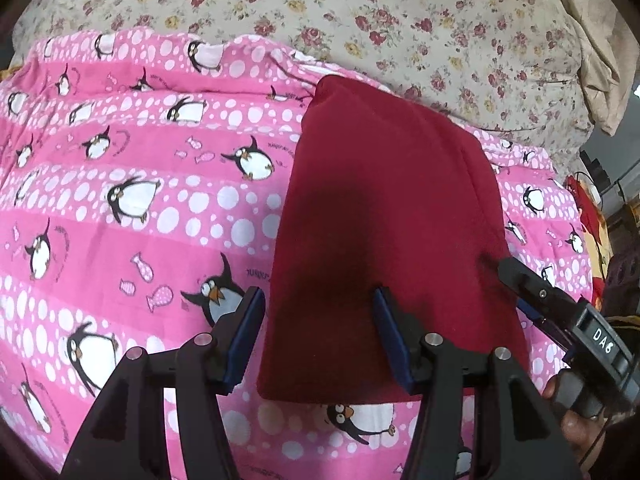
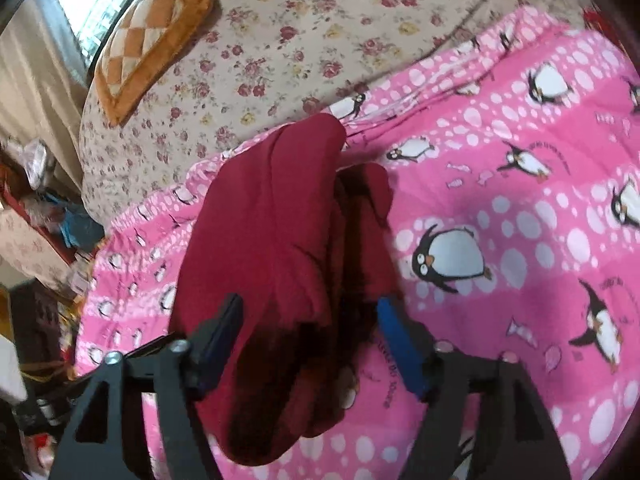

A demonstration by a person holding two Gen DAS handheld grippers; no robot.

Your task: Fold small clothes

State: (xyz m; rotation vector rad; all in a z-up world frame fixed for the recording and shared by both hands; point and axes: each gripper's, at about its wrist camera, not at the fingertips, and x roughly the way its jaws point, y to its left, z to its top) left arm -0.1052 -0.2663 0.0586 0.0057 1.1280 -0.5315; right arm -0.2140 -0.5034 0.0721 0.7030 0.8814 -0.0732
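Note:
A dark red garment lies folded flat in a long shape on the pink penguin sheet. My left gripper is open, its fingers wide apart over the garment's near left edge, holding nothing. My right gripper reaches in from the right at the garment's right edge. In the right wrist view the red garment lies bunched between the wide-apart fingers of my right gripper, which is open. The pink sheet spreads to the right.
A floral bedspread covers the bed beyond the pink sheet. An orange checked cushion lies at the far left near a window. Clutter stands beside the bed's left edge. A person's hand holds the right gripper.

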